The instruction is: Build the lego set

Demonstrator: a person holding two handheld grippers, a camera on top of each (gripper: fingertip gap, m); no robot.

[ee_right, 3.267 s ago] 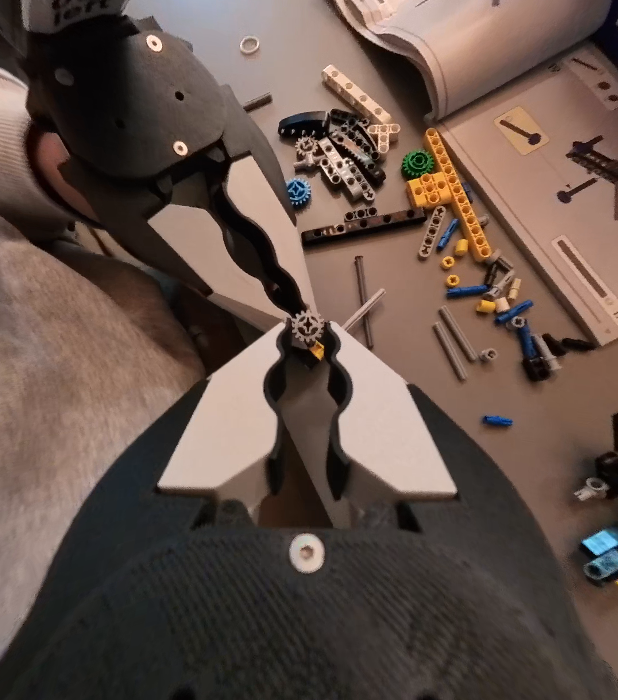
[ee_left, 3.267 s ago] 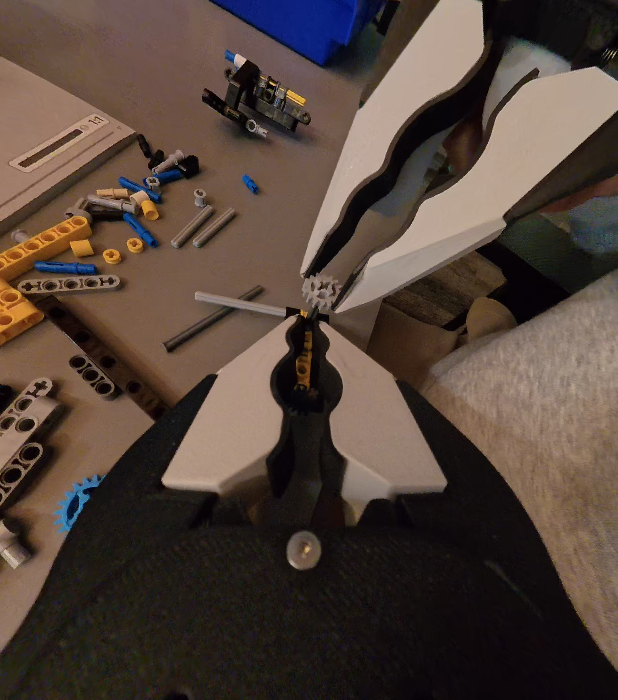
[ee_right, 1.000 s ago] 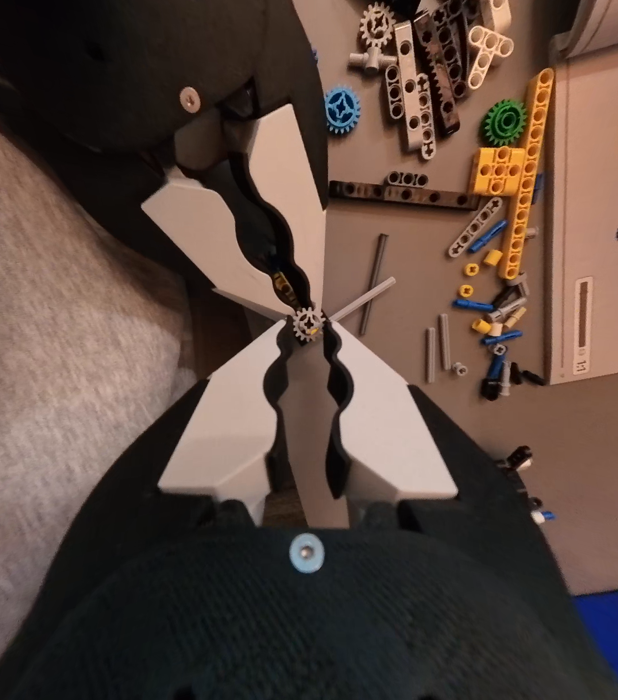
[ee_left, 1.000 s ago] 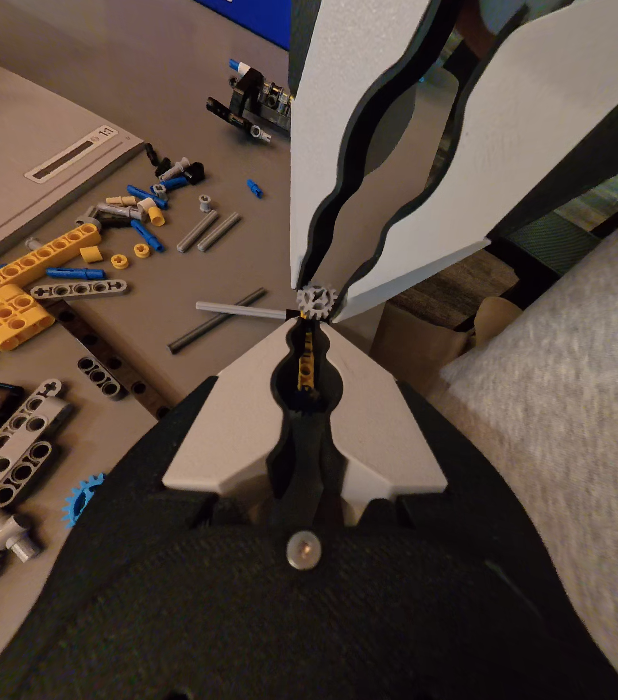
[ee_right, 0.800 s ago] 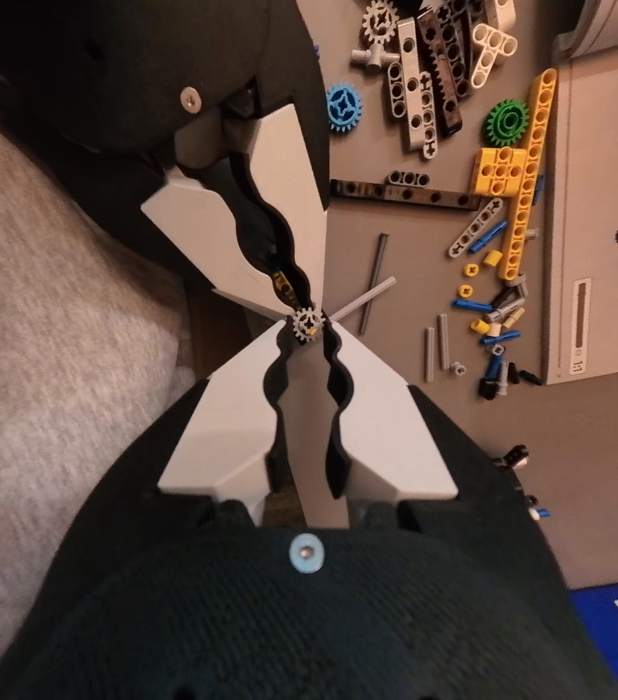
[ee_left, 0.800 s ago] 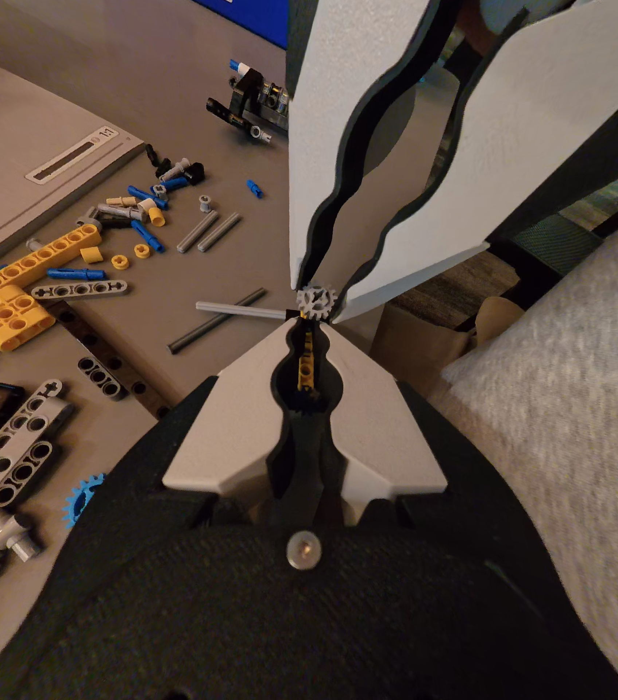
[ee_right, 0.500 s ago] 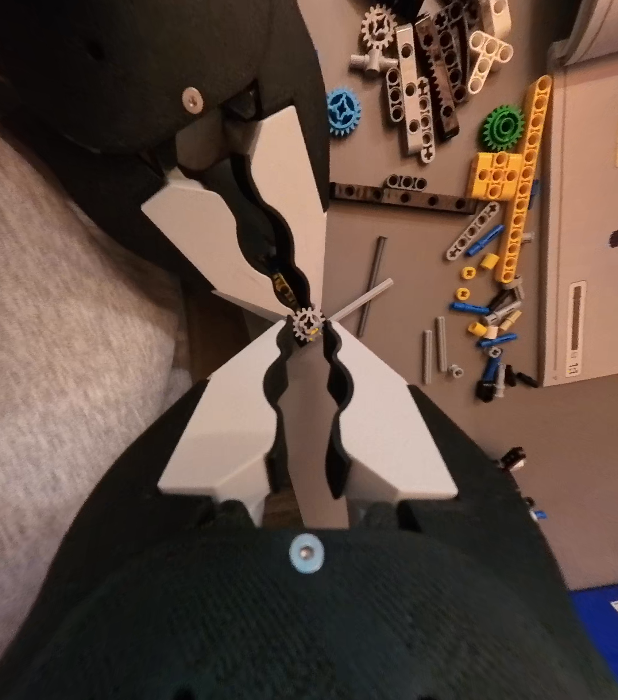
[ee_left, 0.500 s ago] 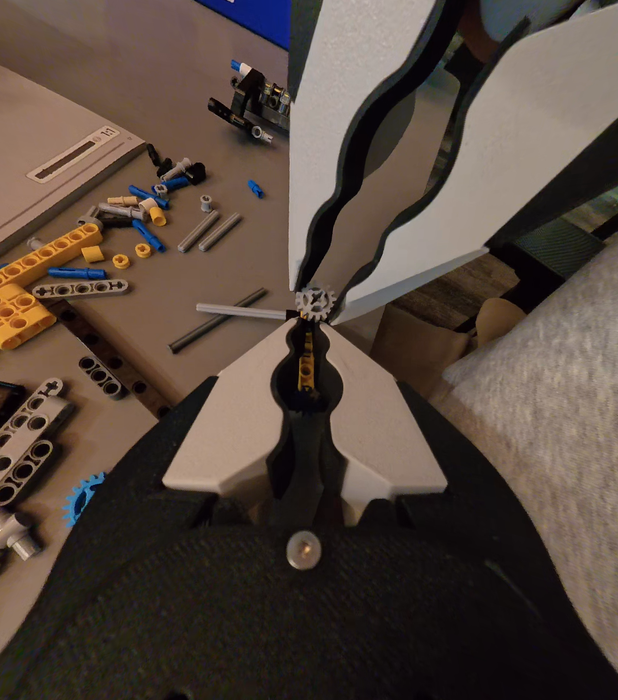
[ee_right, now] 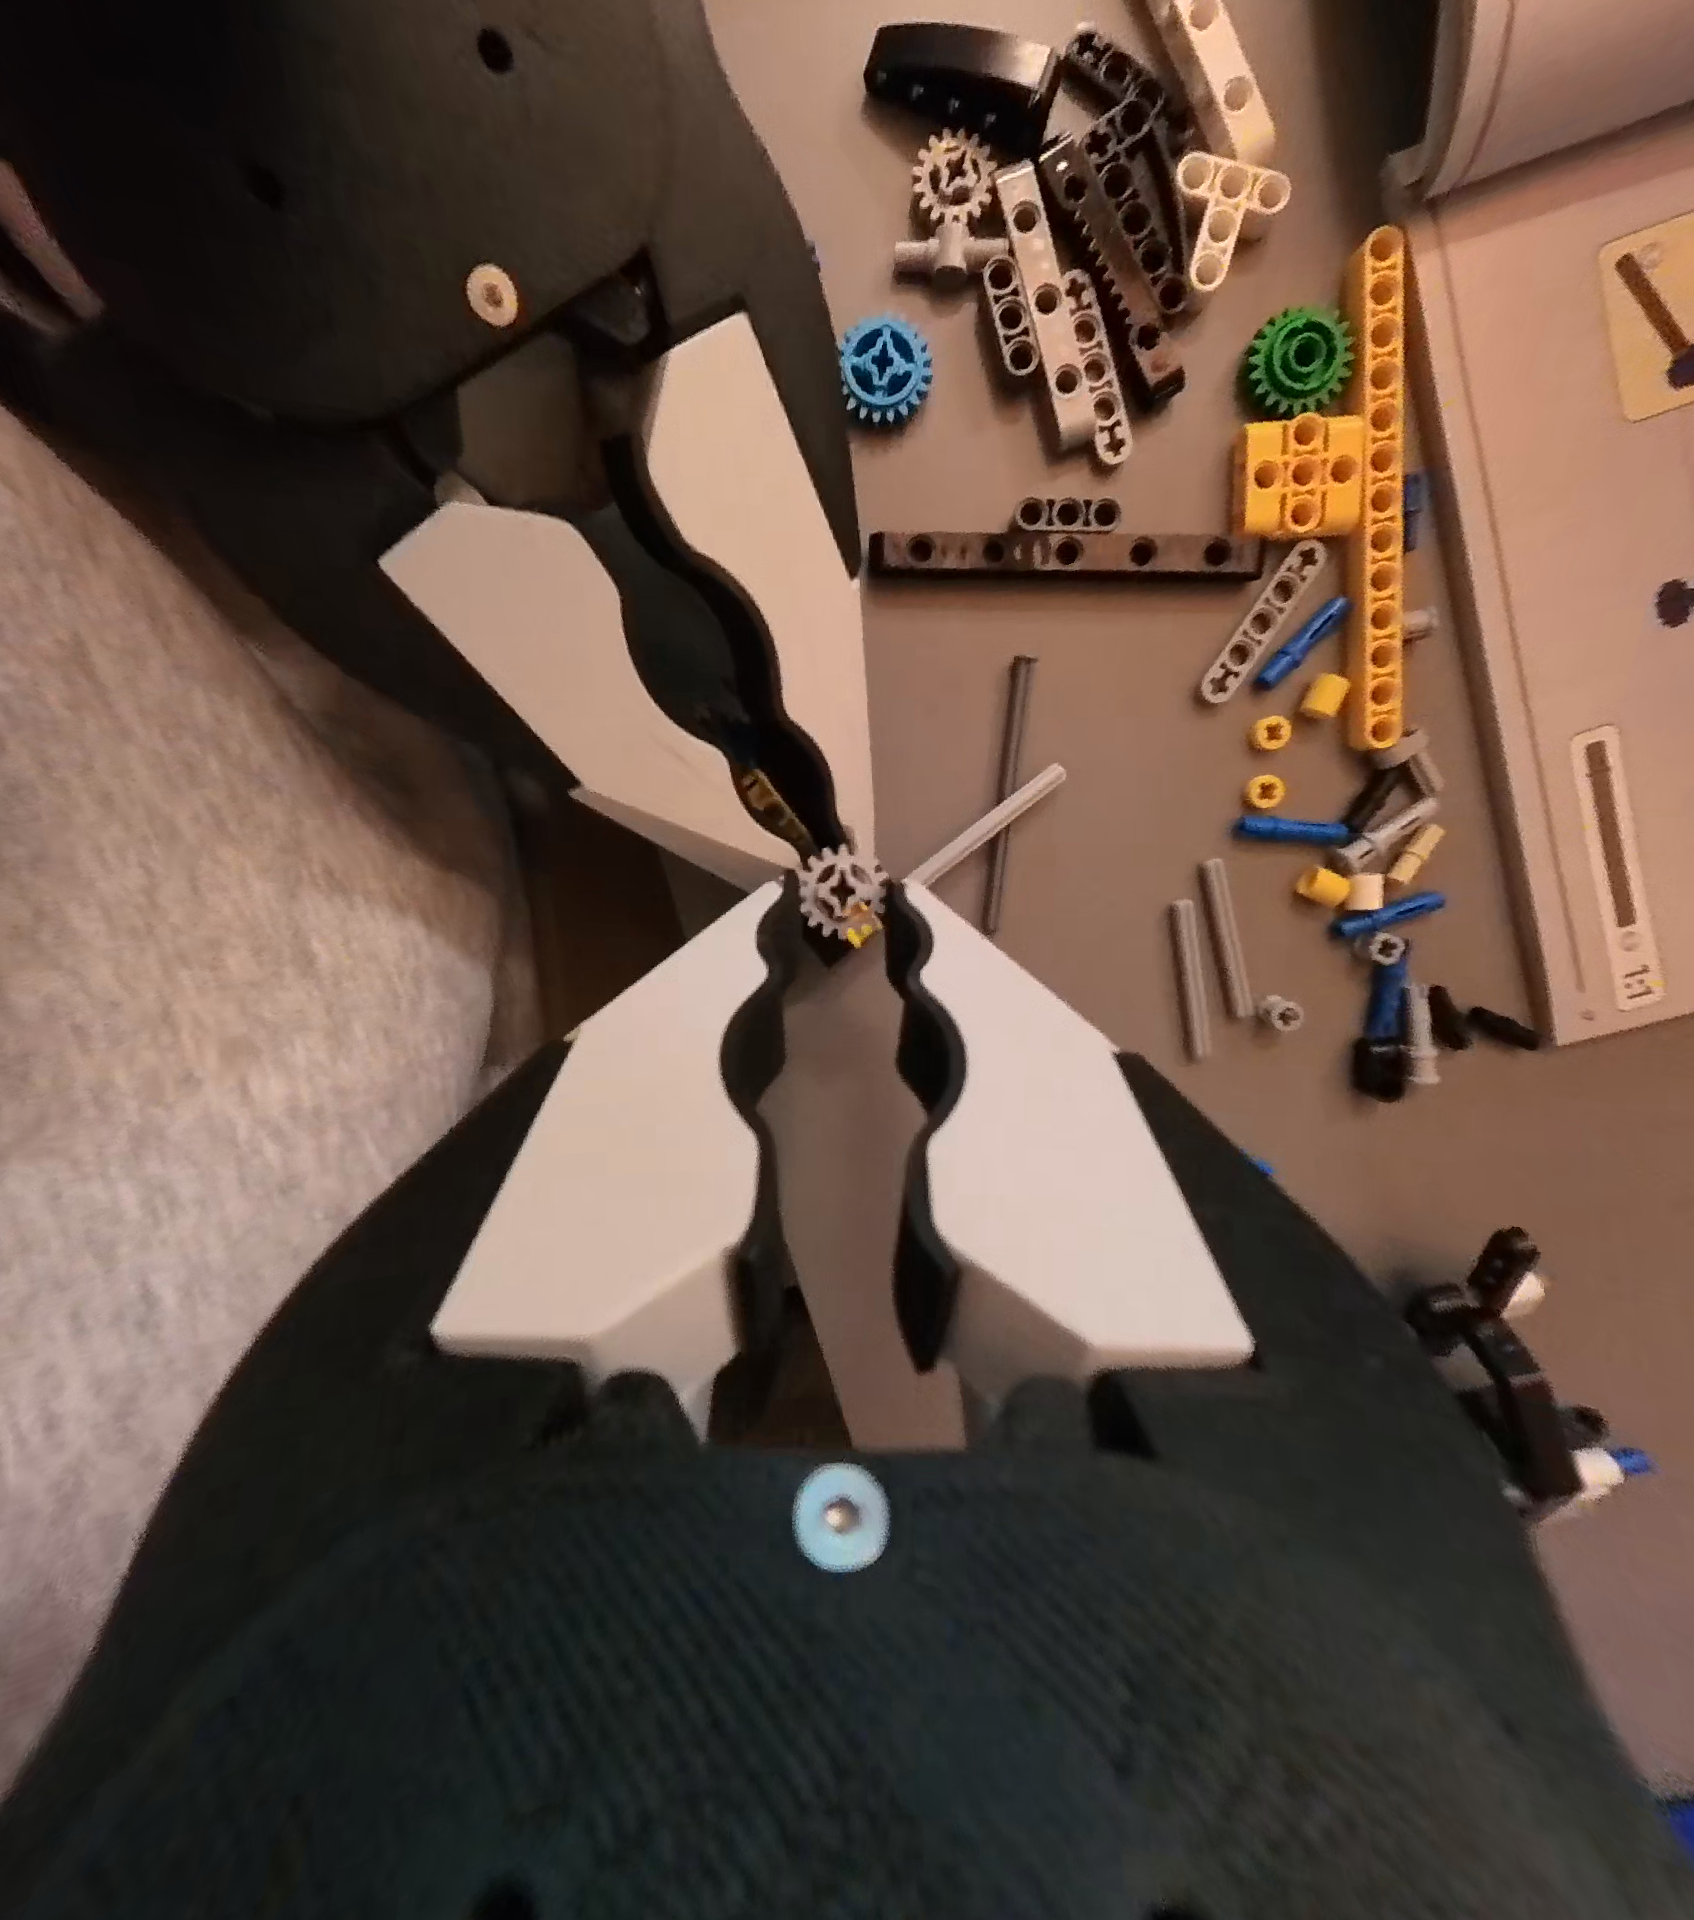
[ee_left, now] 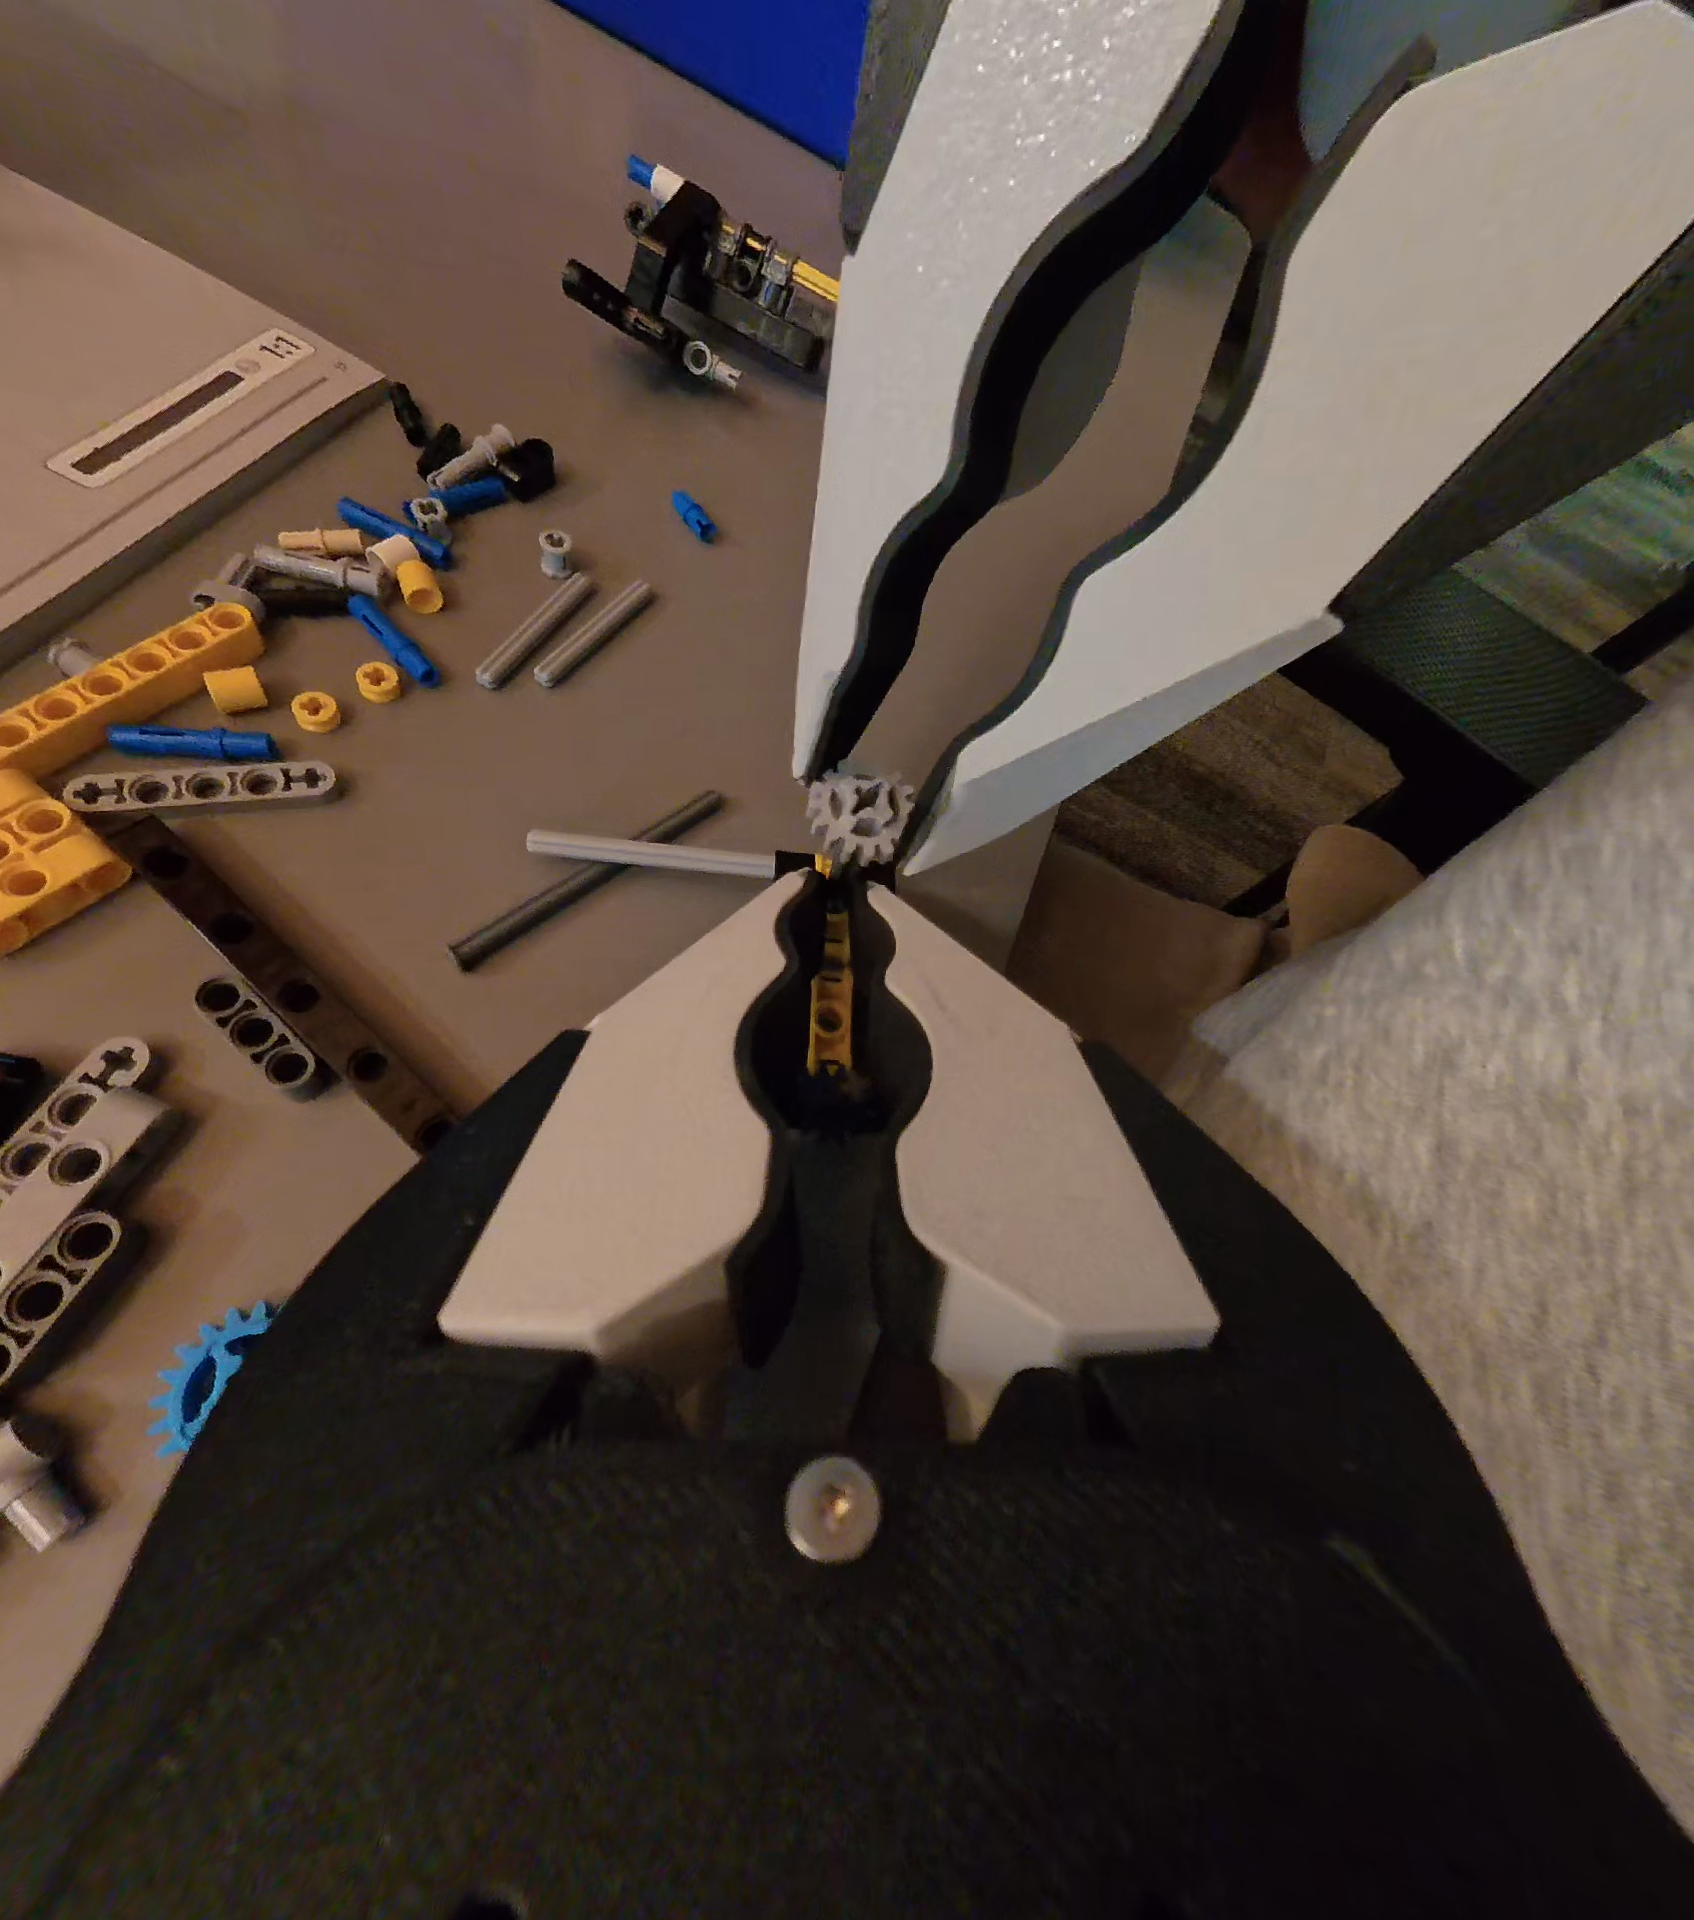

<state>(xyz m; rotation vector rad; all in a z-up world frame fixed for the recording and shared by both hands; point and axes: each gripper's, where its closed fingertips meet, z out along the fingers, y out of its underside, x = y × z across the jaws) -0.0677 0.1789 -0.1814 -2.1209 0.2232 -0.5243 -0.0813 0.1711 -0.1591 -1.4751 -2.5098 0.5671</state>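
Note:
My left gripper [ee_left: 838, 878] is shut on a small yellow and black beam assembly [ee_left: 830, 997] with a light grey axle [ee_left: 645, 852] sticking out to the left. My right gripper [ee_right: 841, 906] is shut on a small grey gear [ee_right: 839, 889] and holds it tip to tip against the end of that assembly. In the left wrist view the right gripper [ee_left: 864, 816] comes down from above with the gear [ee_left: 862, 814] between its tips. In the right wrist view the left gripper [ee_right: 817, 847] reaches in from the upper left, and the axle [ee_right: 988, 826] points up and right.
Both grippers are above the near edge of the grey table [ee_left: 469, 166]. Loose parts lie on it: a yellow beam [ee_right: 1383, 488], a green gear [ee_right: 1300, 358], a blue gear [ee_right: 884, 369], grey and black beams [ee_right: 1061, 312]. An instruction booklet [ee_right: 1653, 623], a black partial assembly [ee_left: 718, 281] and a person's grey sleeve [ee_left: 1549, 1143] are close by. My left and right fingertips are right by each other.
Since 3.3 s ago my right gripper has swung around the gear, now standing steeper over the left gripper. Over the last second both grippers stay shut and nearly still, gear against the assembly.

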